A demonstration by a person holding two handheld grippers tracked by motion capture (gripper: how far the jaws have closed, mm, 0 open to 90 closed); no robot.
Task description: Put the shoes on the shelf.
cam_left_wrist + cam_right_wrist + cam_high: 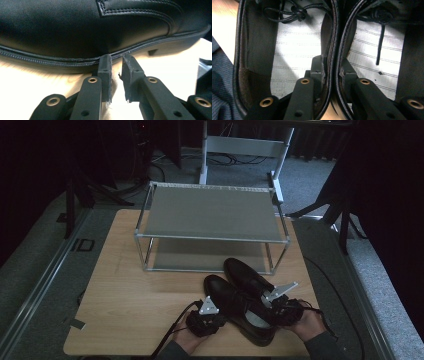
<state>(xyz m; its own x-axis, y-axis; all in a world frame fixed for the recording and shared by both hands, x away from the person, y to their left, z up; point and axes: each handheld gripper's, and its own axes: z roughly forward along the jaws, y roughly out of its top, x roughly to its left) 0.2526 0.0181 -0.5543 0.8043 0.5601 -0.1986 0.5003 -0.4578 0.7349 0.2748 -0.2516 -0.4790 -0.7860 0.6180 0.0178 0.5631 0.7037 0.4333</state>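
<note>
**Ana:** Shoes first: two black leather shoes (240, 295) are lying side by side on the tabletop (125, 290), near its front edge and toward the right corner, toes pointing at the rack.

**Ben:** And the grippers?

**Ana:** Two as well. The right gripper (332, 67) is pinching the two inner collars together, one jaw sitting inside each shoe, pads pressing on the leather walls. The left gripper (116, 66) is resting low at the outer side of the left shoe (75, 30); its jaws are standing slightly apart with nothing between them, tips just at the welt.

**Ben:** Any room for moving?

**Ana:** The left half of the tabletop is lying bare, from the front edge back to the rack. On the right, the shoes are sitting close to the right edge, with a hand (307, 322) behind the heels at the front edge.

**Ben:** What is standing around?

**Ana:** One metal shoe rack (210, 215) with two grey shelves is occupying the back half of the tabletop; both shelves are lying bare. The toe of the right shoe is nearly reaching the lower shelf's front rail. Beyond the back edge, one white frame (245, 147) is standing on the carpet.
</note>
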